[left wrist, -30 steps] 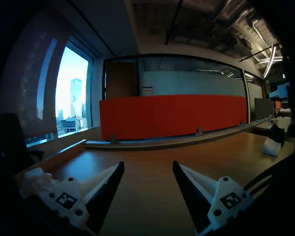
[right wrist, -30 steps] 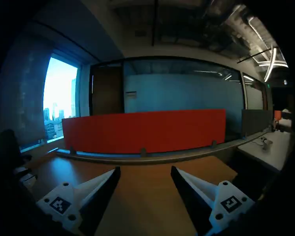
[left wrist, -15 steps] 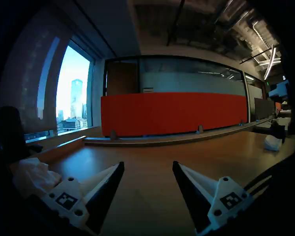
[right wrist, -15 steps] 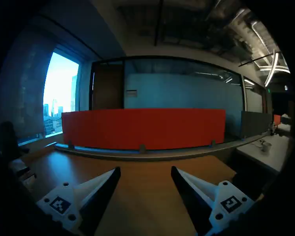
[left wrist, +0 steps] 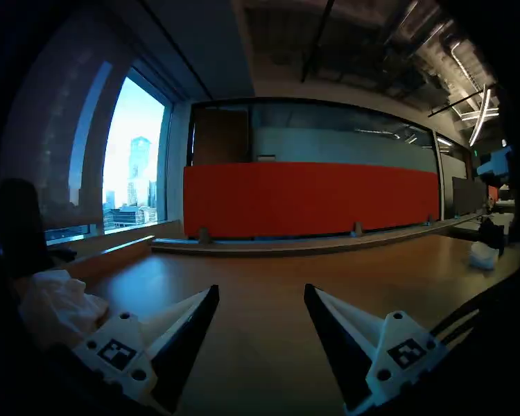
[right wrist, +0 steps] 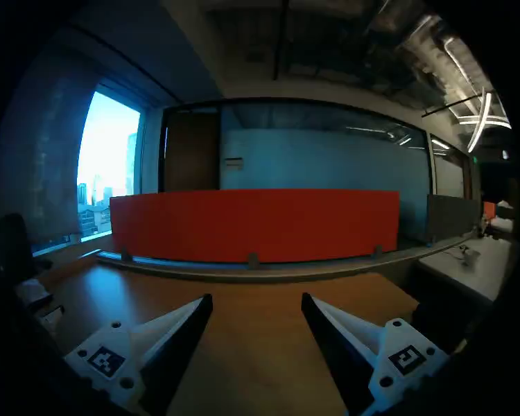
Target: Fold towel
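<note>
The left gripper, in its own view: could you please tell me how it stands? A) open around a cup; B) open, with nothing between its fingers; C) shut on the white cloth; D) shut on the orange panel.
B: the left gripper has its fingers apart over the wooden table, nothing between them; the crumpled white cloth lies off to the side.

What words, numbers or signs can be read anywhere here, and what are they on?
Nothing here reads as words or numbers.
Small white sign on the glass wall: too blurred to read.
Black-and-white square markers on the white plastic fingers: coded patterns, no letters.
</note>
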A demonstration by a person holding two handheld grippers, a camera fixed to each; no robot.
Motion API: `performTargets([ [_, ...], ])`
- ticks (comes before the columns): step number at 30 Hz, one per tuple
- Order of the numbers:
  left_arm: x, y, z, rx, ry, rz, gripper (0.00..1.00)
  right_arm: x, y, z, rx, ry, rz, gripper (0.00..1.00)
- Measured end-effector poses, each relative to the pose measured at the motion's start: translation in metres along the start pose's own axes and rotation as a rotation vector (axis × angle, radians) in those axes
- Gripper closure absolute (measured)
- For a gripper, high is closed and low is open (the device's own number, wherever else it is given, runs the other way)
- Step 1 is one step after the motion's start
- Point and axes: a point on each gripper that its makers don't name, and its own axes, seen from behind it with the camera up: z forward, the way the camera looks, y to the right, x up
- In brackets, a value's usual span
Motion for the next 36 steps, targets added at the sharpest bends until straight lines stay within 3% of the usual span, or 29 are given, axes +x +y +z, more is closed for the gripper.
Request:
performTargets([
  [18, -0.003, -0.002, 0.0, 0.007, -0.005, -0.006, 0.09, 0.009, 0.005, 0.003, 0.006, 0.023, 0.014, 0.0],
  [36, -0.006, -0.001, 0.0, 0.007, -0.004, -0.007, 0.09, 0.019, 0.033, 0.012, -0.007, 0.098, 0.001, 0.01],
])
